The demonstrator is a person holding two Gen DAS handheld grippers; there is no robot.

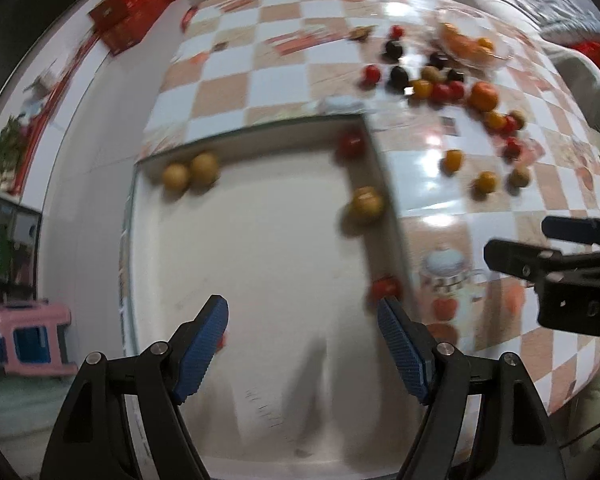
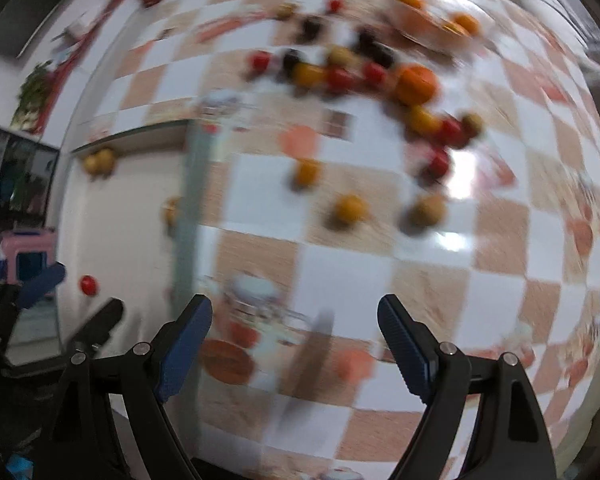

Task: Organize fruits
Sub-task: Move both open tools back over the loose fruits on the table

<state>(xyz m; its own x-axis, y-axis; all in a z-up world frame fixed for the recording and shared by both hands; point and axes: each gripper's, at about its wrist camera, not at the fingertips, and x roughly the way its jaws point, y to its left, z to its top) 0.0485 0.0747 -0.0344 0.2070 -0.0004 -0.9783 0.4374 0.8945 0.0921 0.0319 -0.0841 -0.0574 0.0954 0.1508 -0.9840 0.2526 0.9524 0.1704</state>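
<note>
Nearest the left wrist camera, the left hand-held gripper (image 1: pixel 302 344) hangs released over a shallow white rectangular tray (image 1: pixel 260 280), its ribbed blue pads spread wide with nothing between them. Smooth tray floor lies bare below it; two round tan fruits (image 1: pixel 190 171) sit at the far left corner, with a tan fruit (image 1: pixel 366 205) and two small red ones against the right wall. Beside the tray, the right hand-held gripper (image 2: pixel 294 344) is likewise released above the glossy checked tablecloth of the bench (image 2: pixel 340 272), bare there. Farther on, scattered loose fruits (image 2: pixel 352 208), yellow, red, dark and orange, lie apart from one another, then cluster before a clear glass bowl (image 1: pixel 496 58).
</note>
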